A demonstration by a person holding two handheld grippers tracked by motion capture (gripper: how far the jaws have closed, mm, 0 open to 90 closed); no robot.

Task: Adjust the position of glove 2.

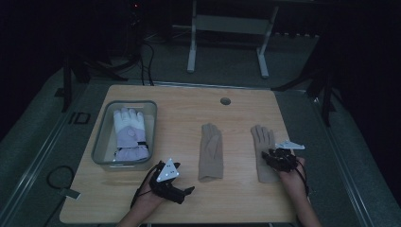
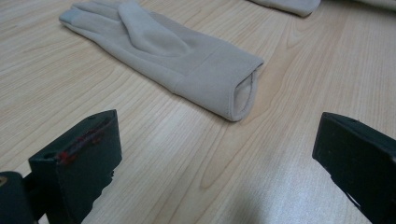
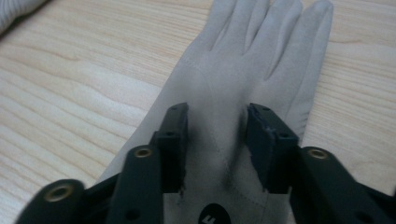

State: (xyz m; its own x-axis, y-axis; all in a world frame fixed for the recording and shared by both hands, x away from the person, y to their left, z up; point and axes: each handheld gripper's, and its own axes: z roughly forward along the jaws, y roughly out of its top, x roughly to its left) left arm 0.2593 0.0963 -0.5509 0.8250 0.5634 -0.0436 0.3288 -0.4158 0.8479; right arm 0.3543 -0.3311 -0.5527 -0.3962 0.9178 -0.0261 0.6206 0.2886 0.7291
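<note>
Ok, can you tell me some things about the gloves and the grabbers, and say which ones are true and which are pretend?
1. Two tan gloves lie flat on the wooden table. True: the middle tan glove and the right tan glove.
2. The right gripper is over the right tan glove. True: its jaws stand either side of the palm.
3. The left gripper is squeezing the middle tan glove. False: its jaws stand wide open over bare wood, short of the cuff.
4. The grey bin has nothing in it. False: a white and lilac glove lies inside.
5. The tan gloves are stacked. False: they lie apart, side by side.
</note>
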